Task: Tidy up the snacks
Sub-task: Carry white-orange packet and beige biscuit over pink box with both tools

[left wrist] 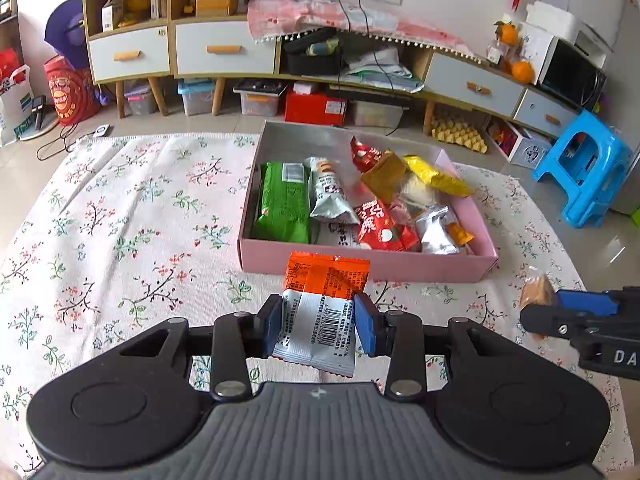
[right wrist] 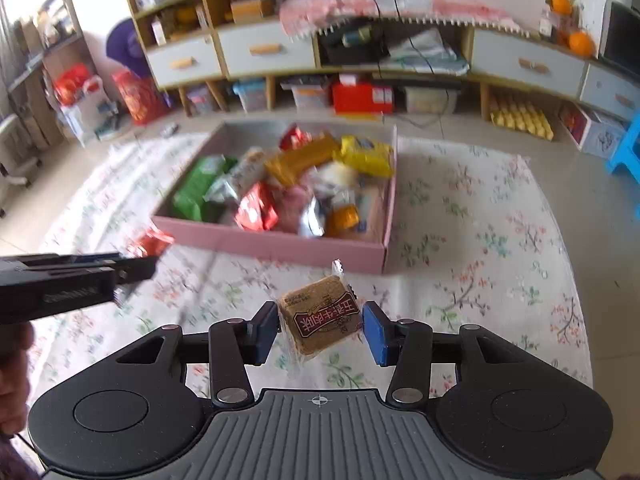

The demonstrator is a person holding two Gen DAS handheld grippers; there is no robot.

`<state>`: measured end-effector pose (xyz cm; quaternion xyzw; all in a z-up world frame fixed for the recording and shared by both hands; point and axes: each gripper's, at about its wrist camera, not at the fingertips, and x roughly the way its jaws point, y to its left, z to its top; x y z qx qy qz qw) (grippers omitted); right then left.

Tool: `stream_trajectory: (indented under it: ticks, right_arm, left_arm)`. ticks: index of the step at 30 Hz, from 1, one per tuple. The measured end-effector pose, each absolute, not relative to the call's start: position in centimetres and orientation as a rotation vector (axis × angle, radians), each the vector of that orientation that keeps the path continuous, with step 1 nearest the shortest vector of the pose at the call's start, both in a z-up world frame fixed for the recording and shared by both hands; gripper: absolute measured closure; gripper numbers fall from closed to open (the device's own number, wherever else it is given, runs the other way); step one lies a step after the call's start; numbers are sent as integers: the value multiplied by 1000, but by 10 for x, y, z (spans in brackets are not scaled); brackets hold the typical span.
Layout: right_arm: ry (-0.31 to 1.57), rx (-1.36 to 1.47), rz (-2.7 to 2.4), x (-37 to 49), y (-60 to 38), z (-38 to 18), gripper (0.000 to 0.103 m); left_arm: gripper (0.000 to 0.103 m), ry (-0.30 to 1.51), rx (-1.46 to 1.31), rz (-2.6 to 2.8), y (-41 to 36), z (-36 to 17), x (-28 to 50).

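My left gripper (left wrist: 319, 312) is shut on an orange-and-white snack packet (left wrist: 326, 276), held above the floral cloth just in front of the pink box (left wrist: 360, 268). My right gripper (right wrist: 320, 322) is shut on a brown biscuit in a clear wrapper (right wrist: 320, 312), also lifted off the cloth in front of the pink box (right wrist: 272, 244). Each gripper shows in the other view: the right gripper (left wrist: 538, 314) with the biscuit (left wrist: 536, 292) at the right edge, the left gripper (right wrist: 148, 262) with the orange packet (right wrist: 150, 242) at the left. The box holds several packets, among them a green pack (left wrist: 282, 204).
A floral cloth (left wrist: 140, 220) covers the floor around the box. Behind it runs a low cabinet with drawers (left wrist: 224, 48) and storage bins beneath. A blue plastic stool (left wrist: 588, 168) stands at the right. A person's hand (right wrist: 14, 380) shows at the lower left.
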<state>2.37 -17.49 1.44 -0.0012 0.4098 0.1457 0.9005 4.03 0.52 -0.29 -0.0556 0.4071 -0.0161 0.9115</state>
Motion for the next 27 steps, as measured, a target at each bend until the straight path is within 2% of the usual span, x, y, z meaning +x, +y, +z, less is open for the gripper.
stream_trajectory:
  ticks: [6, 27]
  right_arm:
    - [895, 36, 255, 32, -181, 7, 57]
    - [847, 124, 166, 38, -198, 15, 57]
  left_arm:
    - [68, 846, -111, -23, 4, -5, 41]
    - [68, 824, -179, 10, 25, 7, 47]
